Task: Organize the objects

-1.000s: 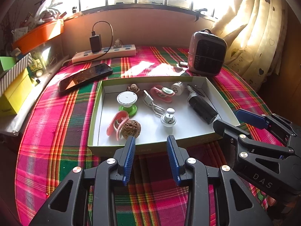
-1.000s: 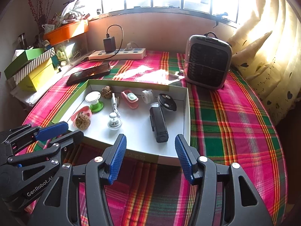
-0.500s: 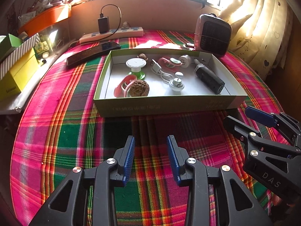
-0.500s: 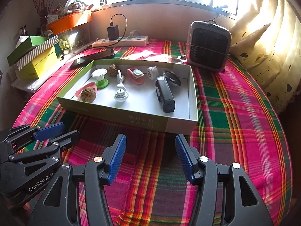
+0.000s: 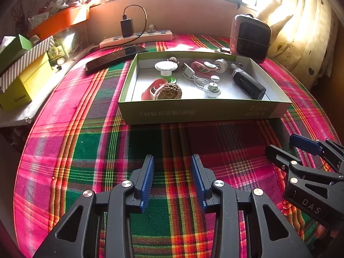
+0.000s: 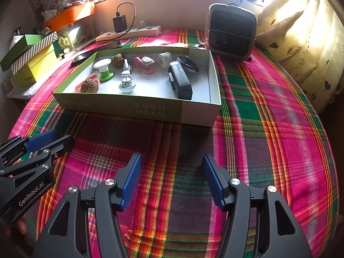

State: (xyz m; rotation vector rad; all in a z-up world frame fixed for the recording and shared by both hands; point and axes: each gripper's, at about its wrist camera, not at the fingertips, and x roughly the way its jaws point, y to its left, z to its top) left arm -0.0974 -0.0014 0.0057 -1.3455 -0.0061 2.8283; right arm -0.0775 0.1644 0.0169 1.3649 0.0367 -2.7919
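Objects for sorting all lie in the shallow green box [image 5: 202,111], which sits on the plaid tablecloth [image 5: 90,146] ahead of both tools, well apart from either.

Nearest, the left gripper [image 5: 172,179] hovers over bare cloth, jaws parted, holding nothing. The right gripper [image 6: 171,177] is likewise released and empty, its jaws spread wider. Each shows at the edge of the other's view, side by side.

Box long axis runs left to right across both views. Its near wall faces the tools, so any reach must pass over that wall and descend.

Inside, nearest the left gripper: a brown walnut [image 5: 171,91] touching a pink clip [image 5: 153,88]. Centre: a white knobbed piece [image 5: 212,88] with a white cable [image 5: 194,77] behind it. Right side: a black oblong device [image 6: 180,81], its long axis pointing roughly away from the tools; judged closer to the right gripper. Farther back: a white-and-green stand [image 5: 166,69], a second walnut [image 6: 117,59], a second pink clip [image 6: 145,62], a white round plug [image 6: 164,59].

Beyond the box: a phone [image 5: 116,57], power strip [image 5: 137,39], small heater [image 6: 231,35].
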